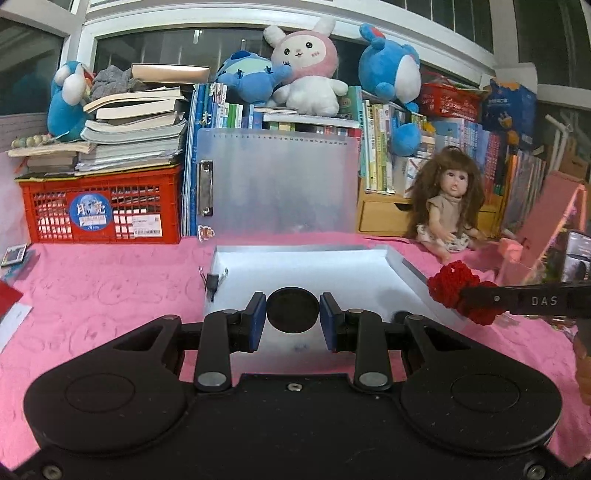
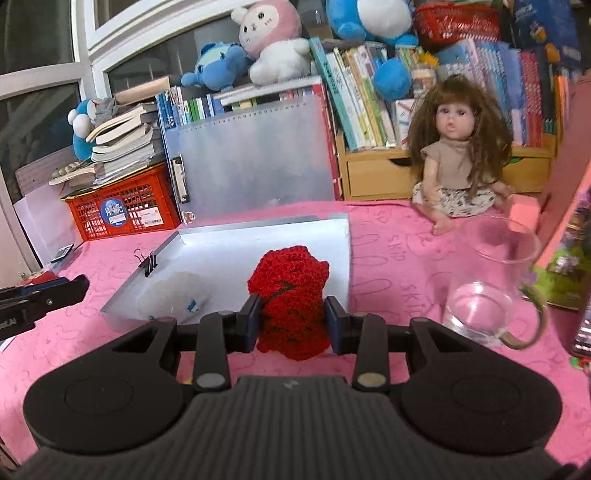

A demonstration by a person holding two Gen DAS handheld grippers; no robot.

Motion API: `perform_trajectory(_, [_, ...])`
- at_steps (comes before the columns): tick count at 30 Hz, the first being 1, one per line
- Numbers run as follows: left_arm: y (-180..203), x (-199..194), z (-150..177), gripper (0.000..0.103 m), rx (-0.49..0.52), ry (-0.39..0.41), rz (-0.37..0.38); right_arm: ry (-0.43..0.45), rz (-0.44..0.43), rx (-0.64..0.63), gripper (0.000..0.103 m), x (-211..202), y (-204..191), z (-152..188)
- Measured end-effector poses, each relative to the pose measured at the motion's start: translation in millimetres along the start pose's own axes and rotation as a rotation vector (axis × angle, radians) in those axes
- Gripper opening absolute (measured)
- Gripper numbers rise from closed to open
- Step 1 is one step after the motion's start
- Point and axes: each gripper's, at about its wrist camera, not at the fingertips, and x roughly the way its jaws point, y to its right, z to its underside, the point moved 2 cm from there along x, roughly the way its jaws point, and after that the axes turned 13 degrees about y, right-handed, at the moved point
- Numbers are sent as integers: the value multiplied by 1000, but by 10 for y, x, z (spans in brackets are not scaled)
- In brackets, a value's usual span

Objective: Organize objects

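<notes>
Left gripper [image 1: 292,314] clamped on dark round disc [image 1: 293,309]; right gripper [image 2: 291,318] clamped on red crocheted piece [image 2: 291,301], both poised over open white box [image 2: 343,225]. Inside: binder clip [image 2: 149,263], pale wrapped item [image 2: 173,295]. Glass mug [image 2: 491,284] unsorted beside box; roughly midway

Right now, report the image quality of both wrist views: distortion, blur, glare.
Left wrist view: strong fisheye bending of the window frame; the translucent tray is washed out, the dark disc in the left gripper sharp. Right wrist view: same bowing; the glass mug and right edge smear softly, while the red crocheted piece in the right gripper stays crisp.
</notes>
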Motion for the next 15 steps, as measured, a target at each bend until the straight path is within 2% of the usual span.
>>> perform_trajectory(7, [-108, 524, -23, 30, -1, -27, -32, -44, -11, -1, 40, 382, -4, -141])
perform_trajectory(15, [-217, 1026, 120, 30, -20, -82, -64, -94, 27, -49, 41, 787, -34, -113])
